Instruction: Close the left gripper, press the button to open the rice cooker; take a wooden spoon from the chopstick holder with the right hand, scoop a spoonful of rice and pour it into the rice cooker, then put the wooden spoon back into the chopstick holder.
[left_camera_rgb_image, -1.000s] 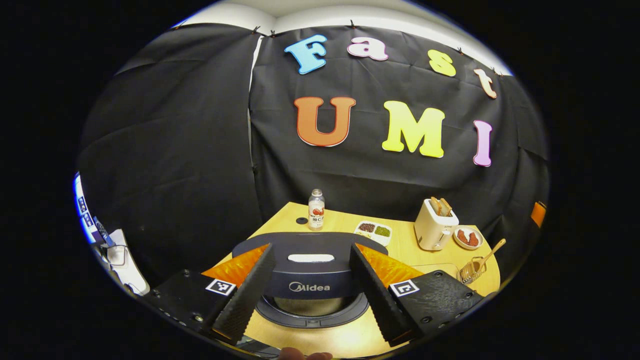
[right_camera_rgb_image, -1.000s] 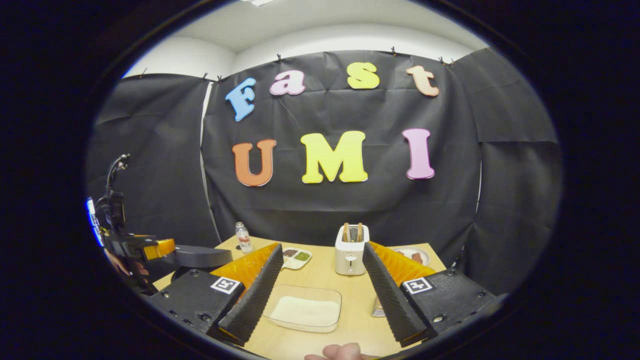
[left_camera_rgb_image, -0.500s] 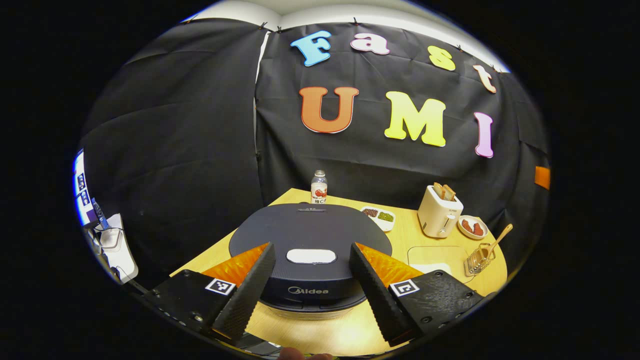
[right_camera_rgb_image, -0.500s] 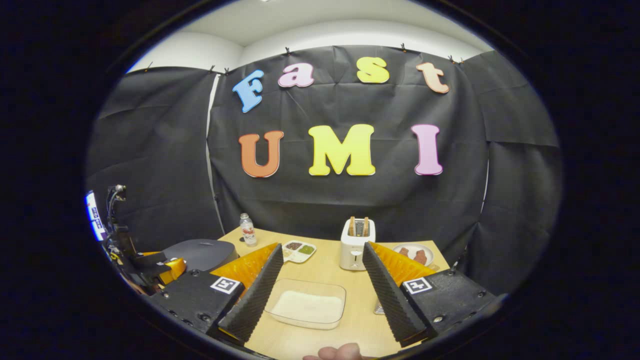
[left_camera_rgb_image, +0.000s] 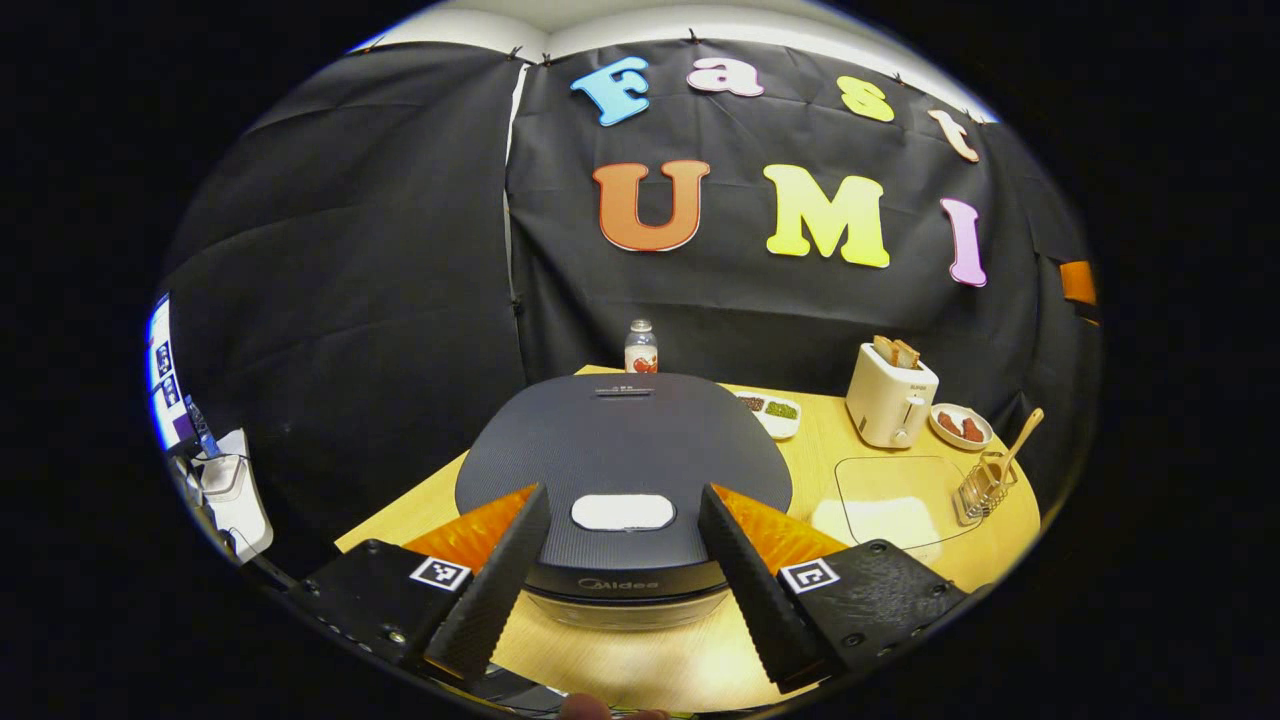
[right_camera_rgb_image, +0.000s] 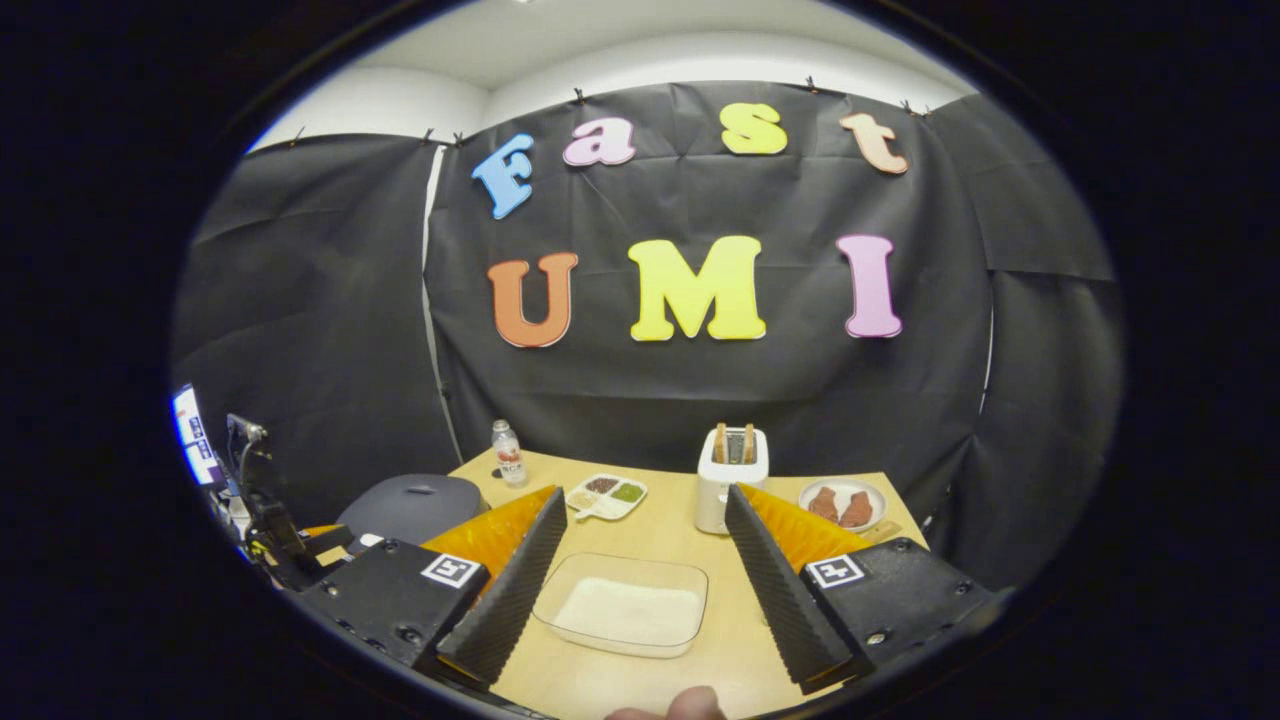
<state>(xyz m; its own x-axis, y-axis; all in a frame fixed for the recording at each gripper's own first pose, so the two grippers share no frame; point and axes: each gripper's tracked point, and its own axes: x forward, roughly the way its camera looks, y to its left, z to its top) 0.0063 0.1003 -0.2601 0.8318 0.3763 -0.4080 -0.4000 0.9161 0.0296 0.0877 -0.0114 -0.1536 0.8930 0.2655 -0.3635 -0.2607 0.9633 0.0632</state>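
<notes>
Between the spread left claw (left_camera_rgb_image: 622, 575) — round ribbed rice cooker (left_camera_rgb_image: 622, 465); right claw (right_camera_rgb_image: 635, 590) apart.

A toaster (right_camera_rgb_image: 731, 478), a small bottle (right_camera_rgb_image: 508, 453) and a plate of meat (right_camera_rgb_image: 842, 504) stand on the table (right_camera_rgb_image: 660, 530).

From my station, the dark round rice cooker (left_camera_rgb_image: 622, 460) hid its front base behind my left gripper's fingers (left_camera_rgb_image: 495, 590). The wire chopstick holder (left_camera_rgb_image: 982, 487) sat too small to count its contents (a pale wooden spoon (left_camera_rgb_image: 1018, 442) poked out). In the right gripper view, the cooker's near side was cut off behind the gripper body.
</notes>
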